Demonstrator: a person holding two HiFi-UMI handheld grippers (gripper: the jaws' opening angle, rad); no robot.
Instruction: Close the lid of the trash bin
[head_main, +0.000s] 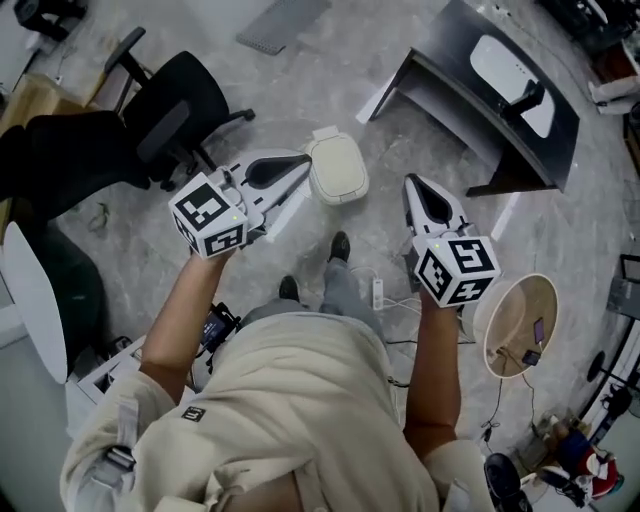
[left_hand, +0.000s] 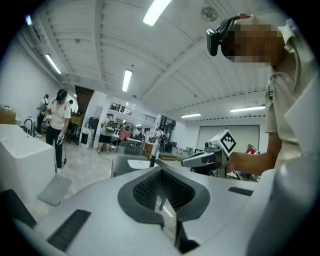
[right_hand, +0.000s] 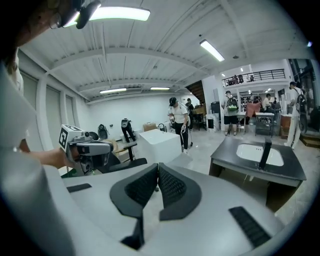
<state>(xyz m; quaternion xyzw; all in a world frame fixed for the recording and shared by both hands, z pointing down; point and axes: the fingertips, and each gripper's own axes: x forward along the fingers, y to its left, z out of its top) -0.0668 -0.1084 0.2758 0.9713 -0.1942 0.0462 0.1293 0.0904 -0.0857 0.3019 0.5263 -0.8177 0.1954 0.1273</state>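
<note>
On my left the office chair (head_main: 175, 110) stands close to my elbow, and a wide swing downward could catch its arm. My left tongs (head_main: 298, 168) are pressed together with nothing between them. They are held level, looking across the room, so their view does not show the trash bin (head_main: 337, 167) at all.

The bin stands on the floor (head_main: 300, 60) just ahead of my feet, between the two tongs and nearer the left one. From above, its white lid (head_main: 335, 160) looks as if it already lies flat, though I cannot be sure it is seated. That is the main risk. If I go down without seeing it from the tongs, I may push the side instead of the top, and a light bin would probably slide or tip on this smooth floor. Pressing a lid that is already down would only shove the bin away.

A power strip (head_main: 378, 293) and its cables lie by my right foot, where a step forward could snag them. My right tongs (head_main: 418, 190) are also closed on nothing and held level.

The floor is grey speckled concrete. To the right stands a dark table (head_main: 440, 95) with a white basin (head_main: 505, 68), and nearer to me is a round wooden top (head_main: 520, 325). It is a large hall lit by ceiling strips, with people (right_hand: 178, 120) standing well off.
</note>
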